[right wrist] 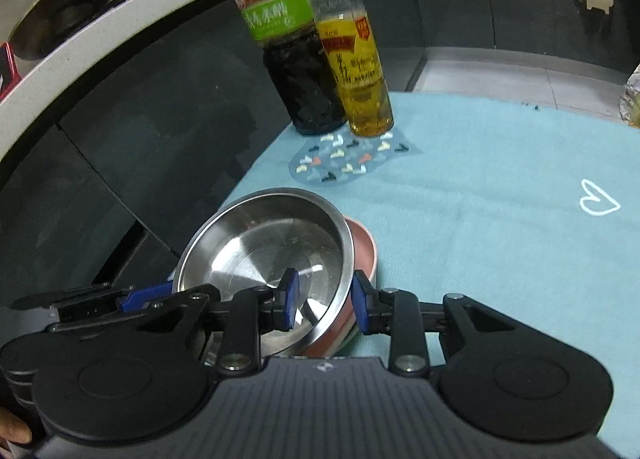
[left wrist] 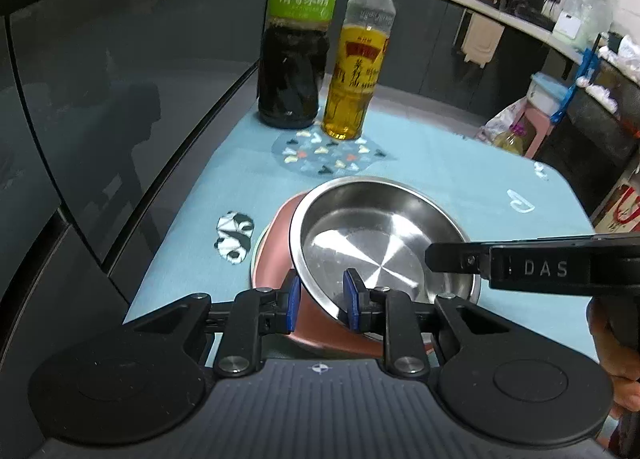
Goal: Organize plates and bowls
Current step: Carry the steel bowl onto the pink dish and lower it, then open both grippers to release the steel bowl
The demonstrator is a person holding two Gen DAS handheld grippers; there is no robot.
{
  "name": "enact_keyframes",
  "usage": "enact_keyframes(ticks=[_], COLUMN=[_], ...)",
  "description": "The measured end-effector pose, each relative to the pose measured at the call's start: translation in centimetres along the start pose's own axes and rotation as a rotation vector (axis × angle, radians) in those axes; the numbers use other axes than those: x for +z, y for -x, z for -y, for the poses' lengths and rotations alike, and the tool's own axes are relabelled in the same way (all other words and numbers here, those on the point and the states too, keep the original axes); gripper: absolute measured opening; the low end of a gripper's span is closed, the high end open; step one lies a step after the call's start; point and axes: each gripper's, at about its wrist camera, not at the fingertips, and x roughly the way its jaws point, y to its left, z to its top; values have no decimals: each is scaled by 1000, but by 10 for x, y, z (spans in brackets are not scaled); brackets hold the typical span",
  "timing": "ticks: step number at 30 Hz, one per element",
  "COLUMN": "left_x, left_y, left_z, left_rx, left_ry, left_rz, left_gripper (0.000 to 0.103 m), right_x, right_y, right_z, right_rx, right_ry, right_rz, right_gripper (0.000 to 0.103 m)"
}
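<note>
Surface: a table under a light blue cloth (left wrist: 440, 163) with small printed motifs, standing beside dark cabinet fronts.
Steel bowl (left wrist: 376, 235): shallow, stainless, empty; it sits nested in a pink bowl, tilted and shifted off centre.
Pink bowl (left wrist: 276, 263): lowest of the stack in the left wrist view, resting on the cloth near the table's near edge. In the right wrist view a thin greenish rim shows under it; what that rim belongs to cannot be told.
Left gripper (left wrist: 323, 291): blue pads (left wrist: 294, 299) straddle the steel bowl's near rim, one pad outside and one inside. Jaws stand at a narrow gap; a sliver of space shows at the rim, so firm pressure cannot be confirmed.
Right gripper (right wrist: 325, 297): straddles the opposite side of the same rim, one pad inside the steel bowl and one outside against the stacked walls. Gap is narrow; whether the pads press cannot be told.
Cross view: each gripper appears at the edge of the other's camera, at the far side of the stack.
Dark sauce bottle (left wrist: 296, 39): green label, upright at the far end of the cloth.
Oil bottle (left wrist: 360, 59): yellow cap, amber liquid, just beside the dark bottle, standing on a patterned patch (left wrist: 328, 157).
</note>
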Motion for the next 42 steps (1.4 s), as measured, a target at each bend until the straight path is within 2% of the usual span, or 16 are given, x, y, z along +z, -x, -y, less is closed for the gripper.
enact_keyframes(ticks=[18,31,34,36,39,42], left_x=[-3,-2,-3,-5,-2,-1], left_y=[-8,-6,-9,-10,-9,-2], left_z=[-9,-21,-19,-18,-19,-23], left_rx=[9,48,69,80,79,68], left_ry=[34,71,33,22,33,49], left_rz=[-36,31,45,57,42,72], left_gripper=[21,21,21,21,21,23], right_x=[-2,-10,-9,-8,-6,-4], right_y=[-2,-15,-19,-18,-12,-5], right_z=[-2,-10,-7,-5,-3,0], right_rx=[30,47,32,21,31,13], right_ry=[22,57,46,34,31,13], right_rz=[-5,54,41,46,74,97], right_gripper=[10,10,11,12,24,31])
